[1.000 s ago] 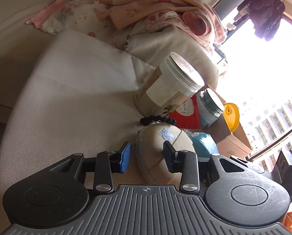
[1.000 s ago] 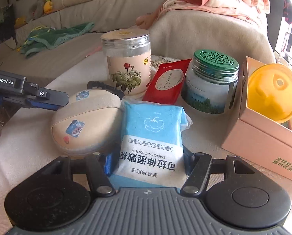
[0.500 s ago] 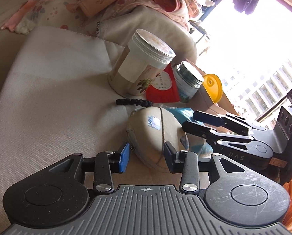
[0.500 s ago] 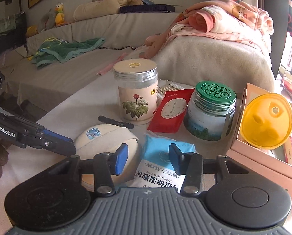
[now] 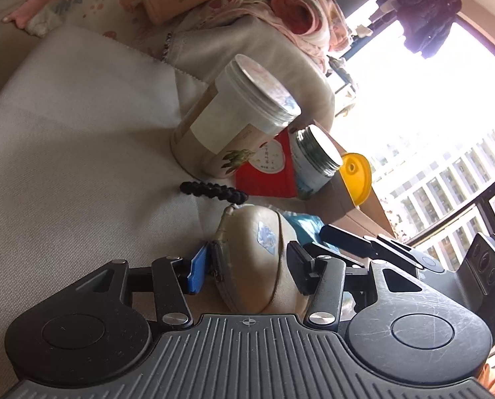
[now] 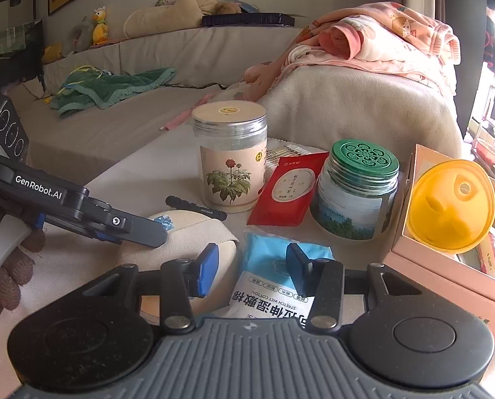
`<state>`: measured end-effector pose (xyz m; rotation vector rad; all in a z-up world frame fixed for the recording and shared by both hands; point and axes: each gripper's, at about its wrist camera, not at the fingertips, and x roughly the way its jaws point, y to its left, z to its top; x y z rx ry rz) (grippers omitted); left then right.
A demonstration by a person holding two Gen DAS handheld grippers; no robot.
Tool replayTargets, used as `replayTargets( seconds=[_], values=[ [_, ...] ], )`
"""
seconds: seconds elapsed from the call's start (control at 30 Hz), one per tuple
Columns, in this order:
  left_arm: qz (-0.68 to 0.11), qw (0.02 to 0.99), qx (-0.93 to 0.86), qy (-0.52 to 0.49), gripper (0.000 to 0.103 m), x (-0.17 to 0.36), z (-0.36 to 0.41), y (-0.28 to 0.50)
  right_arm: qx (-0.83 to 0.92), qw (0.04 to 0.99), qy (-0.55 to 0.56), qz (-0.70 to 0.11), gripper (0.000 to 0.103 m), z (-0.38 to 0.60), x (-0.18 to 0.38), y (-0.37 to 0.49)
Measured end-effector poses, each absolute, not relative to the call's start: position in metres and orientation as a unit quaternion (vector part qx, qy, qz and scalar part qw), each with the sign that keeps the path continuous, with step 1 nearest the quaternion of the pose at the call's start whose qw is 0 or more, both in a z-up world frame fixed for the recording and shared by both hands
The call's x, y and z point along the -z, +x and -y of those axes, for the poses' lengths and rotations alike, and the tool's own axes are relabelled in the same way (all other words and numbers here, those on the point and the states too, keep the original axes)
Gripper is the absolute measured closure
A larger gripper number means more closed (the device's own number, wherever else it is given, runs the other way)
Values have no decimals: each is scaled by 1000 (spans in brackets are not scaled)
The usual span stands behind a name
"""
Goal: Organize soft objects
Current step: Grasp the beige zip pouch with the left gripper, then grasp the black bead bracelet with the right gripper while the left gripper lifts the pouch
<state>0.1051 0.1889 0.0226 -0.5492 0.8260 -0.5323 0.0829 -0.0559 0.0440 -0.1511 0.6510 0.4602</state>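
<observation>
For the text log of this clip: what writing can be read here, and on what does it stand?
"GenRobot.AI": side of the left gripper.
"STRETCH WET COTTON": blue packet, seen upside down; its Chinese characters are not clearly legible.
Red sachet, flower jar and pink box: print too small to read.

"GenRobot.AI" stands in white letters on the black body of the left gripper (image 6: 141, 232) at the left. Upside down in the right wrist view, the near blue wet-cotton packet (image 6: 274, 286) carries "STRETCH WET COTTON" with large Chinese characters beneath. The red sachet (image 6: 289, 189) between the two jars bears Chinese writing inside a pale round label, too small to read.
</observation>
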Motion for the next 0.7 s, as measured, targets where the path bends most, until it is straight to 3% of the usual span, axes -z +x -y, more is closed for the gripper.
replayTargets(
  seconds=[0.3, 0.47, 0.7],
  values=[
    [-337, 871, 315, -168, 47, -72, -134, 86, -210, 923, -27, -321, 62, 93, -46, 71],
    [-394, 868, 276, -121, 48, -53, -98, 99, -211, 924, -7, -319, 62, 111, -45, 62],
    [-378, 886, 245, -112, 57, -47, -96, 93, -208, 925, -1, -318, 61, 123, -44, 54]
  ],
)
